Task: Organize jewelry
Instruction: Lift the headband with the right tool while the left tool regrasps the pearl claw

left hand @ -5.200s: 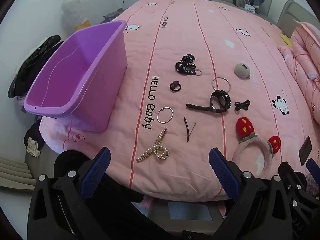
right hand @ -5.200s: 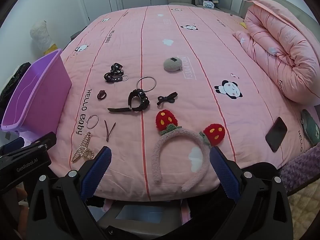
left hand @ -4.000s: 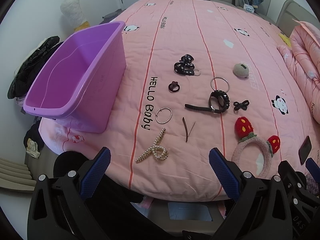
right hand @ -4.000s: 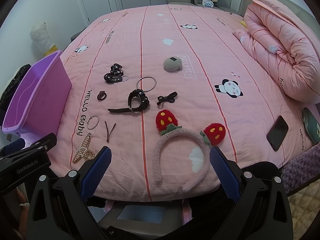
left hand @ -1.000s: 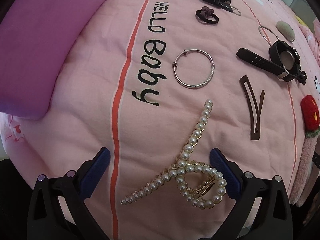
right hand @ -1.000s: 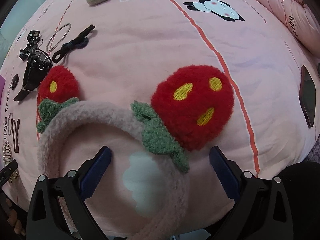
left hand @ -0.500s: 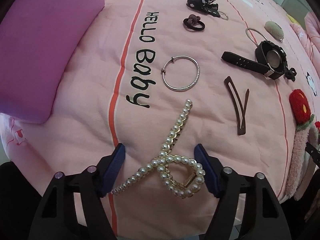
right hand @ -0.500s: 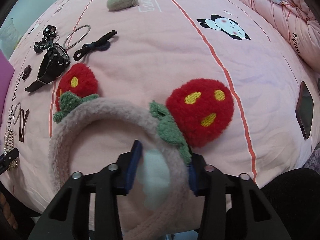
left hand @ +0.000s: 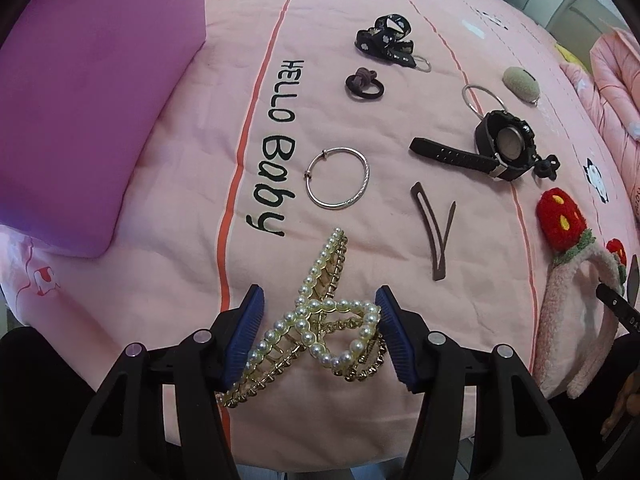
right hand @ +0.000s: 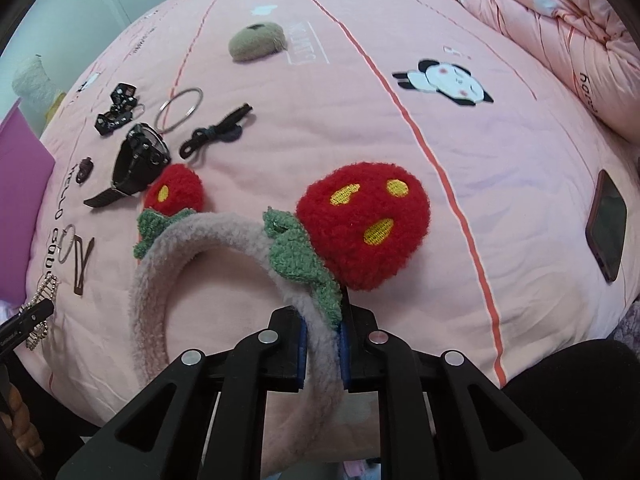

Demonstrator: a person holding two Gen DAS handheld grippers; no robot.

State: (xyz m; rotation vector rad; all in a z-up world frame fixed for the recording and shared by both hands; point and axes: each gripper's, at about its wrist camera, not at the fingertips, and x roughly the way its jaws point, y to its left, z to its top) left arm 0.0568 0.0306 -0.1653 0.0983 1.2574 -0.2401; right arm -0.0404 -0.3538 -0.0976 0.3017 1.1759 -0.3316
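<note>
A gold hair claw set with pearls [left hand: 306,292] sits tilted between the blue pads of my left gripper [left hand: 320,320]. Its jaws are closing, and both pads touch the claw, which is raised a little off the pink bed cover [left hand: 180,240]. The jaws of my right gripper [right hand: 323,332] are also closing. They pinch the band of a fuzzy pink headband [right hand: 200,228] just below one of its red strawberry ears [right hand: 360,220]. The headband's far side still trails toward the cover. A purple bin [left hand: 88,100] stands on the bed at the left.
On the cover lie a silver bangle [left hand: 337,178], a brown snap clip [left hand: 434,228], a black watch [left hand: 496,148], a hair tie [left hand: 364,82], a black bow [left hand: 386,38], a thin silver ring [left hand: 482,98] and a beige pad [left hand: 520,82]. A phone [right hand: 606,224] lies near the right edge. A rolled quilt [right hand: 560,20] lies at the far right.
Both grippers went from wide open to closed on their things. The left one took the pearl claw, the right one the headband. Both have risen a little, tilting the things up.
</note>
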